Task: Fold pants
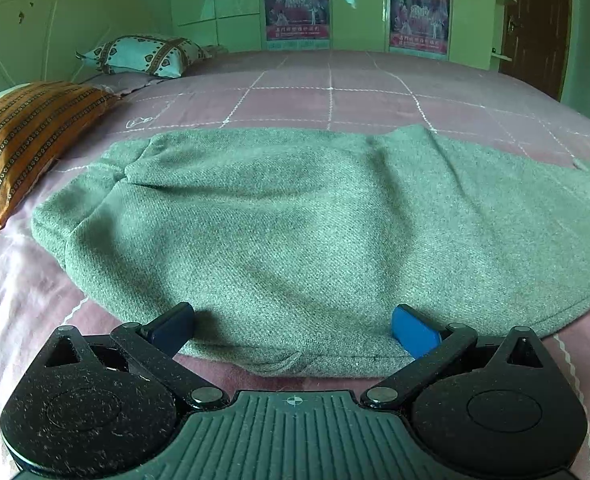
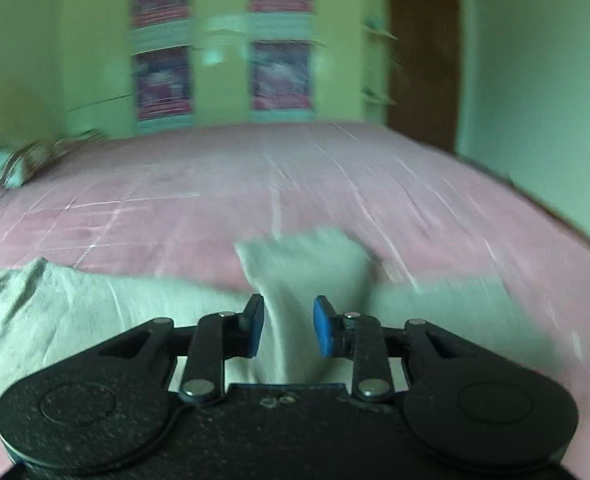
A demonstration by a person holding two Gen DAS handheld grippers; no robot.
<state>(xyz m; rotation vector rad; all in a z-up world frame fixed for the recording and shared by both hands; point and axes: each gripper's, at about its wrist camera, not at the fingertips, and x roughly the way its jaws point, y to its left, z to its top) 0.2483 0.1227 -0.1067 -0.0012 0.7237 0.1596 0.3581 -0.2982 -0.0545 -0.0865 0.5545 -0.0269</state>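
Grey woollen pants [image 1: 295, 220] lying folded on the pink bed [image 1: 335, 92]. Soft, thick, limp; best pinched at hem or folded edge. Left tool [image 1: 293, 330] spread wide, holding nothing. Right tool [image 2: 288, 326] parted narrowly around an upstanding fold, pads seemingly clear of it.

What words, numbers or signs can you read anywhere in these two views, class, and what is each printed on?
No text can be read with certainty.
Left purple poster on the pale wardrobe door: a line of characters along its bottom strip, too small to read.
Right purple poster on the pale wardrobe door: the same kind of strip, too small to read.
Right wrist view: the posters are motion-blurred, nothing legible.
Grey woven pants and pink quilted bedspread: no label or print visible.
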